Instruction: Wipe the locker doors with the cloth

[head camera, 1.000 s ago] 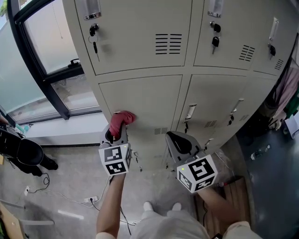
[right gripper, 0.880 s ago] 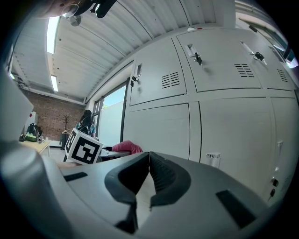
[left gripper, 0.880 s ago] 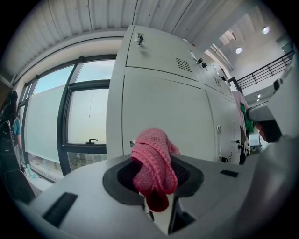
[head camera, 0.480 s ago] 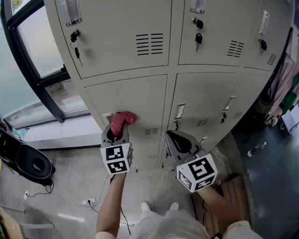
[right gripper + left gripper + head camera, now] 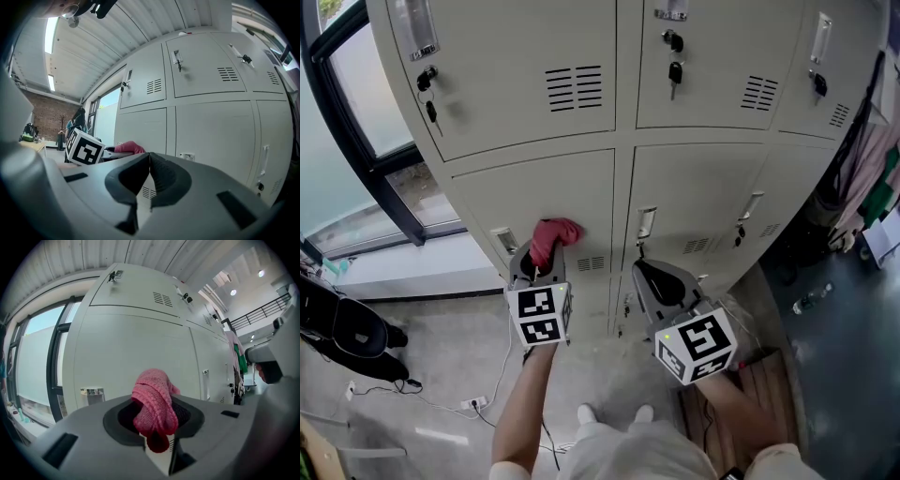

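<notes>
Window glass [image 5: 356, 122] fills the far left, and the bank of lockers runs on from it. Next comes the left gripper [image 5: 540, 270], clamped on the pink cloth [image 5: 554, 233]. The cloth bulges out past the jaws and sits against, or just off, the lower left locker door [image 5: 539, 187]; contact cannot be confirmed. Just left of the cloth is that door's metal handle [image 5: 503, 241]. A sideways stroke could snag the loose knit on it and tug the cloth out of the grip. Only a small wad shows beyond the jaws, so pressing hard might bring the hard tips onto the paint. Further right, the right gripper [image 5: 661, 281] is closed on nothing, held near the next door [image 5: 703, 202]. It could knock the handle [image 5: 646, 223] there if the person leans in.
</notes>
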Demonstrator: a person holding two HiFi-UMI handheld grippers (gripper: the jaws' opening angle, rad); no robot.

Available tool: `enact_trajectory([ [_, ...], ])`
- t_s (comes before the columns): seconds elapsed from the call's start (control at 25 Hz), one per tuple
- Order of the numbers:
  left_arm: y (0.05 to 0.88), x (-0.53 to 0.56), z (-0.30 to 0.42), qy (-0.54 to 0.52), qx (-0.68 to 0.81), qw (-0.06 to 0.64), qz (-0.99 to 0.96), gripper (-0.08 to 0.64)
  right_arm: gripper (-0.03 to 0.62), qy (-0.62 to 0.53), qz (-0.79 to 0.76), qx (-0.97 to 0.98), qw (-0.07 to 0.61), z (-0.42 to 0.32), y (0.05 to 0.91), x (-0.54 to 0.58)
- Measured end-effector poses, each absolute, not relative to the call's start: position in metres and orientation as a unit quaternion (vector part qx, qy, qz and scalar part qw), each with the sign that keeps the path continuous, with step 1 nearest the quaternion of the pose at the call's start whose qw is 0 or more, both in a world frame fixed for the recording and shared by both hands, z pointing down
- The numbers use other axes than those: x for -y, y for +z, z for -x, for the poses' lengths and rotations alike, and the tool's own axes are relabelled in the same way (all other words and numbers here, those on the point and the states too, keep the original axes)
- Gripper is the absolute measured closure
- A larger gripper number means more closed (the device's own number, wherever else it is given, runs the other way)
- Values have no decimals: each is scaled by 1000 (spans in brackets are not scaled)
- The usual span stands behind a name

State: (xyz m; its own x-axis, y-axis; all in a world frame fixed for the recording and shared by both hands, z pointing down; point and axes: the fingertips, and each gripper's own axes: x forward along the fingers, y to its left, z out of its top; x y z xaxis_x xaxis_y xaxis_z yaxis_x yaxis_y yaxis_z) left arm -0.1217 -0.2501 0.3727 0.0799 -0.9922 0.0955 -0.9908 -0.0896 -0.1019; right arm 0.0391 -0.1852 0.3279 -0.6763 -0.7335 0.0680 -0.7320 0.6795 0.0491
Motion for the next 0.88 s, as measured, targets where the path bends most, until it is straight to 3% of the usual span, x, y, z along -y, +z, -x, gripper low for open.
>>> enact_trajectory([
  [0.88, 385, 277, 29, -76, -637, 10, 767, 443, 584, 3, -419, 907, 41, -96, 338, 207],
])
